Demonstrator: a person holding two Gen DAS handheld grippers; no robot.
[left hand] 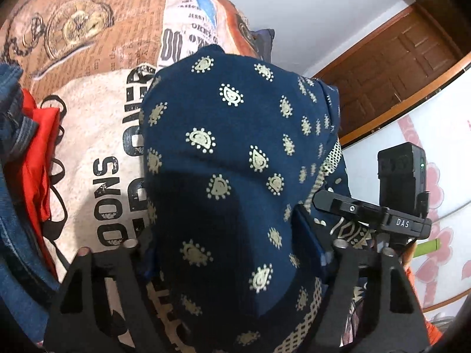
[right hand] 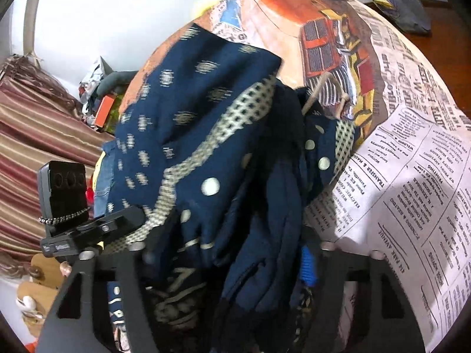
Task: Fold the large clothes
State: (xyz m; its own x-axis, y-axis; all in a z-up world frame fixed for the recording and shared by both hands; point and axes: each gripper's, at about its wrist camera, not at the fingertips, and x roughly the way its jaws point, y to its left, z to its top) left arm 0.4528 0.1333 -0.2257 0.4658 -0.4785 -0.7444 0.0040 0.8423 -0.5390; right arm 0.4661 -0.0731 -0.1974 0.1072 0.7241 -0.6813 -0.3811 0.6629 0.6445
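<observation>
A large navy garment [left hand: 229, 153] with cream paisley print and a checked cream border hangs lifted above the bed. My left gripper [left hand: 232, 253] is shut on it; the cloth drapes over and hides the fingertips. My right gripper [right hand: 235, 264] is shut on a bunched, folded part of the same garment [right hand: 206, 135], which spills between the jaws and covers them. A blue finger pad [right hand: 307, 264] shows at the right. The right gripper also appears in the left wrist view [left hand: 382, 206], close beside the cloth.
The bed sheet [left hand: 97, 117] has newspaper, clock and truck prints. Red cloth [left hand: 38, 153] and denim [left hand: 11, 206] lie at the left. A brown wooden door [left hand: 397, 67] stands at the back right. Striped curtains [right hand: 35, 135] and clutter [right hand: 100, 100] lie at the left.
</observation>
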